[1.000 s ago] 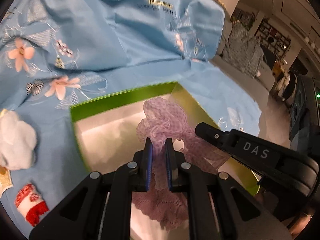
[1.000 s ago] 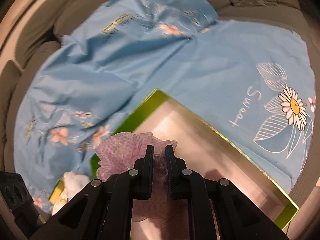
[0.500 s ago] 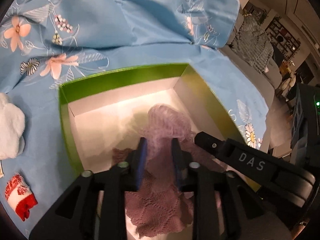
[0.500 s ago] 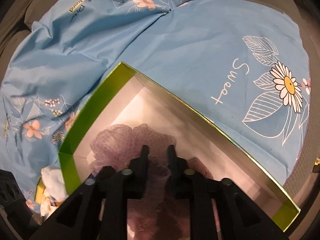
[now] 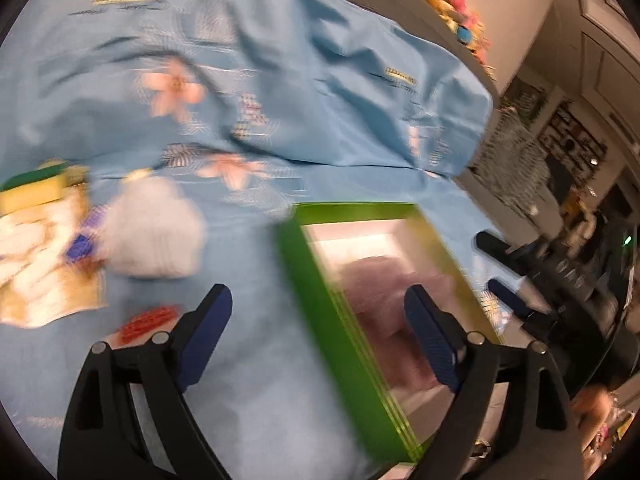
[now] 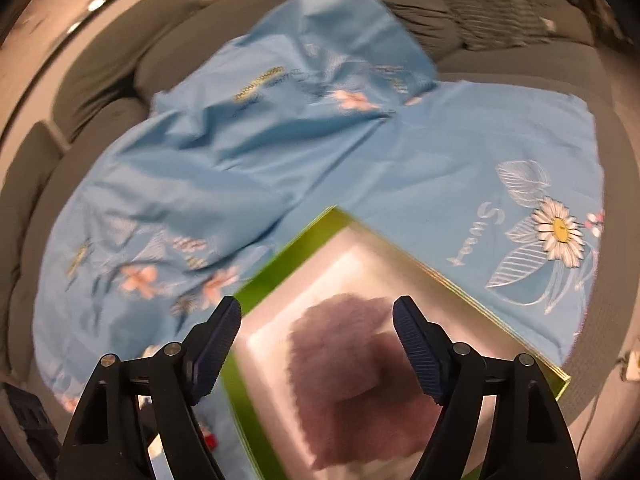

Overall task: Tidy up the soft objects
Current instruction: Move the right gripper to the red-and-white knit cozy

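Note:
A purple lace cloth [image 6: 352,384] lies inside the green box [image 6: 256,288], which sits on a blue flowered sheet. It also shows in the left wrist view [image 5: 384,304], in the box [image 5: 320,304]. My left gripper [image 5: 318,336] is open and empty above the box's left wall. My right gripper [image 6: 316,344] is open and empty above the cloth. A white fluffy object [image 5: 152,232] and a small red-and-white item [image 5: 148,320] lie on the sheet left of the box. The left view is blurred.
The blue sheet [image 6: 248,160] covers a grey sofa [image 6: 100,68]. A yellow-and-white package [image 5: 36,248] lies at far left. The other gripper [image 5: 516,276] shows beyond the box at right. Shelves and furniture stand behind at right.
Both grippers have opened and let go of the purple cloth, which now lies in the box. Both have pulled back and up; the left one has swung left.

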The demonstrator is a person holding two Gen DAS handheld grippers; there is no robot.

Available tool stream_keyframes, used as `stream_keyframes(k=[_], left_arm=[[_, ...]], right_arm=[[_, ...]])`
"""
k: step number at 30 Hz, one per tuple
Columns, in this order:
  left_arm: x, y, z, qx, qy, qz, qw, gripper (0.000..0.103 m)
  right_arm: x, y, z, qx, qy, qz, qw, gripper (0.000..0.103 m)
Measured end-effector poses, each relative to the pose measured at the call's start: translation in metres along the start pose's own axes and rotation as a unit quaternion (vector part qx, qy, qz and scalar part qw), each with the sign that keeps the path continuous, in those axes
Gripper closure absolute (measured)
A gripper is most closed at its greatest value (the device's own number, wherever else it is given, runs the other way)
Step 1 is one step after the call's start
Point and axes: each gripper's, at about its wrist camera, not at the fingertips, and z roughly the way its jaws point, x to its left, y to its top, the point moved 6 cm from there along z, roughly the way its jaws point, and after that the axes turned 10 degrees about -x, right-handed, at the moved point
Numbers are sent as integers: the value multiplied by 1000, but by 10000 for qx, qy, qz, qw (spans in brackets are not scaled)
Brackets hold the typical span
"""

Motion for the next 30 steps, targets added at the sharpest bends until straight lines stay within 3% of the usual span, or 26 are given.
stream_keyframes(k=[3,5,7,12,18,21,23,25,26,28,30], left_arm=[[31,-6,-28,-80,332,23,9994,11],[57,-14,-46,-107,599,50,9981,5],[87,-23,-60,-89,952,7,9954,5],[154,-52,-93,-34,1588,-154,9872,5],[208,-71,-119,-266,1668,-1011,9804,5],[227,-76,-123,-200,1923,-1219,9735,5],[237,-77,-129,-248,1932,-1360,9714,5],[244,-77,-133,-263,1987,-1417,9694,5],[247,-78,-134,-255,2010,-1421,9689,5],[251,-78,-137,-245,2056,-1440,9677,5],[255,-79,-141,-273,2058,-1454,9673,5]], right_arm=[[34,-13,-4,147,438,-367,9983,15],[60,-27,-6,331,742,-694,9943,14],[84,-47,-8,527,968,-977,9891,14],[143,-114,7,1289,1340,-1805,9658,14],[175,-200,48,2322,1047,-2404,9367,14],[176,-224,63,2346,722,-2821,9275,14],[175,-230,73,2254,475,-2960,9270,14],[174,-235,78,2358,523,-2800,9291,14],[175,-238,80,2398,534,-2727,9302,17],[181,-243,78,2328,644,-2758,9304,37],[191,-250,73,2454,879,-2648,9284,65]])
